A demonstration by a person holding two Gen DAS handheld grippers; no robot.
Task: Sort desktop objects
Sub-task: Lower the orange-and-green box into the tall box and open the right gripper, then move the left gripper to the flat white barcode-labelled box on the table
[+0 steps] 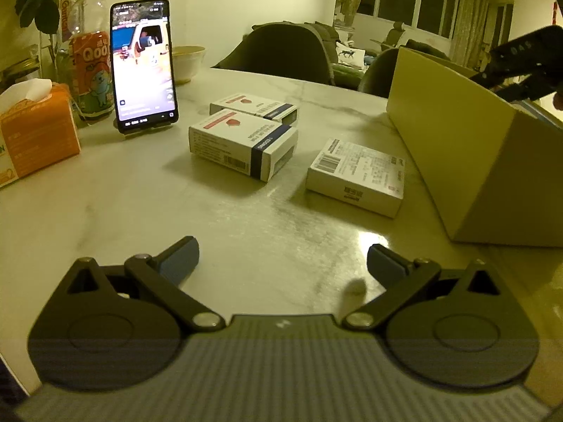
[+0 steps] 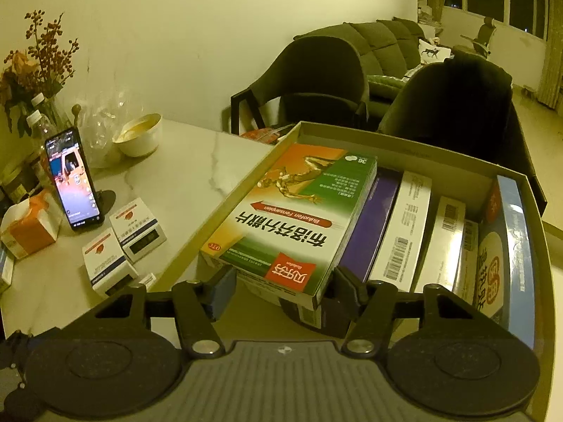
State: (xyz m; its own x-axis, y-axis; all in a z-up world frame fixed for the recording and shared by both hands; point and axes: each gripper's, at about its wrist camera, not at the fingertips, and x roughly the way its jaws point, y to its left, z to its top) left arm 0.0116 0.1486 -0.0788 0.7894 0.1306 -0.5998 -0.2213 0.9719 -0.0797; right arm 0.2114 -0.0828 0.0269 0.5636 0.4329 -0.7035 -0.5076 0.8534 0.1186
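Here the left hand-held gripper (image 1: pixel 283 263) hovers wide and empty over the counter (image 1: pixel 140 204); three white boxes (image 1: pixel 242 147) lie beside the cardboard tray (image 1: pixel 475 161). In the right wrist view, the right hand-held gripper (image 2: pixel 281 290) grips the green-and-orange medicine box (image 2: pixel 299 218) inside that tray (image 2: pixel 225 211).

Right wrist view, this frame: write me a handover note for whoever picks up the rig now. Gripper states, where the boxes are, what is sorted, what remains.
Right gripper: fingers either side of the orange-and-green medicine box, which lies across the top of the open tan cardboard box; whether the pads press on it is unclear.
Left gripper: open, empty, above the white marble table.
Done: several cartons stand on edge inside the cardboard box.
Left: three small white cartons on the table, two with blue bands and one label-up beside the cardboard box.
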